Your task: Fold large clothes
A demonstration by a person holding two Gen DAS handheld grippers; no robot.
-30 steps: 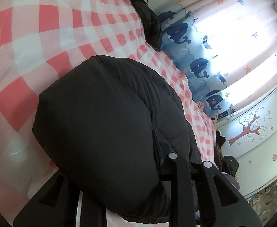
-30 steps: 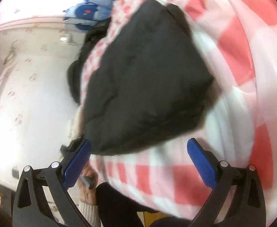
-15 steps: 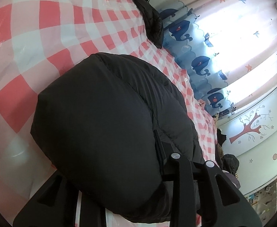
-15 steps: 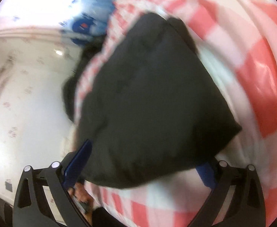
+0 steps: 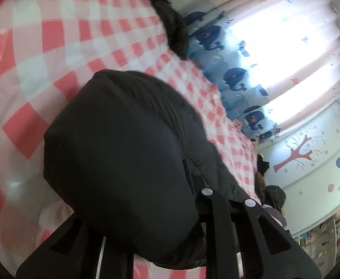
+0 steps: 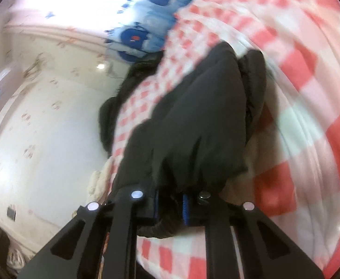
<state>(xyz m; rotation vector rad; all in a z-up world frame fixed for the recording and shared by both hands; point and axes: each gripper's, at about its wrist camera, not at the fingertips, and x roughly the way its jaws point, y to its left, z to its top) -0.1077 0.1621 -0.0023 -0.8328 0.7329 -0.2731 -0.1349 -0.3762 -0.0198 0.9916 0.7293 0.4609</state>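
Observation:
A black puffy jacket lies bundled on a bed with a red and white checked sheet. In the left wrist view it fills the space between the fingers of my left gripper. Those jaws are closing on its near edge, and the jacket hides the left finger. In the right wrist view my right gripper is closing too, its blue pads pinching a gathered fold of the jacket, which stretches away from the pads, raised off the sheet.
Another dark garment lies at the bed's far edge, also seen as a dark heap in the right wrist view. Behind the bed hangs a bright curtain with blue whales. A cream fluffy thing sits by the bed's side.
The right gripper's jaws went from wide open around the jacket's corner to shut on it, and the corner rose. The left gripper rose a little with its edge of the jacket.

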